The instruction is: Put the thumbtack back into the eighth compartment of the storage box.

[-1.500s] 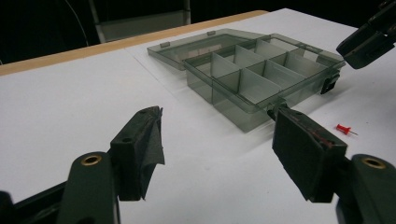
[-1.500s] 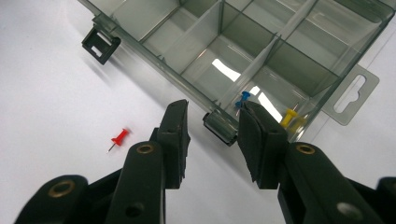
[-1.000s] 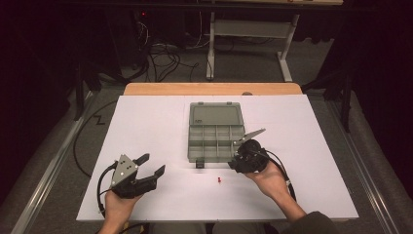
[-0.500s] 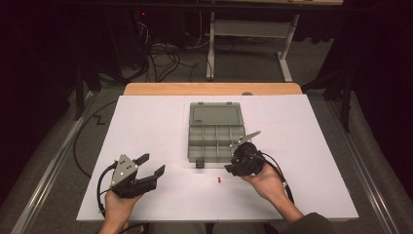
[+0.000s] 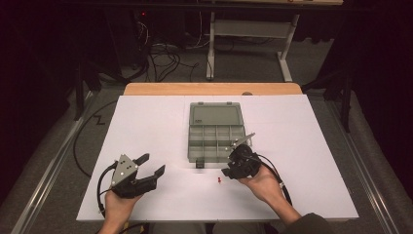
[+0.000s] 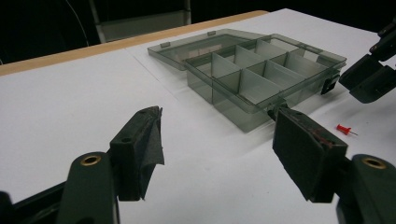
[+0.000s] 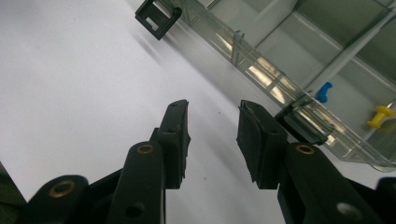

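My left hand [image 5: 117,207] holds the left gripper [image 5: 151,165] low at the near left, jaws spread wide with nothing between them, pointing forward and to the right. My right hand [image 5: 265,183] grips the right gripper [image 5: 225,170] from behind, its wrist angled in toward the middle. Its jaws stand partly apart, tips tilted down just above the surface, empty.

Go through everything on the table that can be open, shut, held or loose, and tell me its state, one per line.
Compartment box: open, lid laid flat back on the table.
Red pushpin: loose on the table, in front of the box, not held.
Blue pushpin: lying in a box compartment.
Yellow pushpin: lying in a box compartment.
Left gripper: open, holding nothing.
Right gripper: open, nothing between its jaws.
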Action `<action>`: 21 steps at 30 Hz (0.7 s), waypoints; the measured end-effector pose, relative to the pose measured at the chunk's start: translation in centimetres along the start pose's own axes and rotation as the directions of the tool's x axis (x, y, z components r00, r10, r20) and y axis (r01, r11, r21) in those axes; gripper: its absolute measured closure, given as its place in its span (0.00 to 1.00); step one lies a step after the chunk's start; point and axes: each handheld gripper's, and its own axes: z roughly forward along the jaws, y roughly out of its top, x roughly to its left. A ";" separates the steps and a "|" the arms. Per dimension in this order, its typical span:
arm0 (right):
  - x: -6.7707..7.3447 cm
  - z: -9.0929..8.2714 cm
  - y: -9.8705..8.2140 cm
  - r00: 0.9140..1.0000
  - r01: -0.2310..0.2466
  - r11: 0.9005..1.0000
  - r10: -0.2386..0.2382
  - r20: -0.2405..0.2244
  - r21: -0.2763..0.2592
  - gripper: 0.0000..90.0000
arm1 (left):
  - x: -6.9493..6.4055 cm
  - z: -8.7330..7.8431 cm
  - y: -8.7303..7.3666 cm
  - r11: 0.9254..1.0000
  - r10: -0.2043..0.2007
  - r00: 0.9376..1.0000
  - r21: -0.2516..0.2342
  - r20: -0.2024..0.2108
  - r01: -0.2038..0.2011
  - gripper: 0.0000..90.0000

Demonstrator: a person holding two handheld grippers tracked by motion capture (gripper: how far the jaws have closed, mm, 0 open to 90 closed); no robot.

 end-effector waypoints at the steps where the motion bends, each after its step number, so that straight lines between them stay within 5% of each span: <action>1: 0.0 0.1 0.0 1.000 0.008 1.000 -0.008 -0.002 0.003 0.72 | 0.0 0.0 0.0 1.000 0.000 1.000 0.000 0.000 0.000 0.37; 21: 1.6 1.7 0.6 0.999 0.026 0.997 -0.023 -0.037 0.076 0.72 | 0.0 0.0 0.0 1.000 0.003 1.000 0.000 0.000 -0.003 0.37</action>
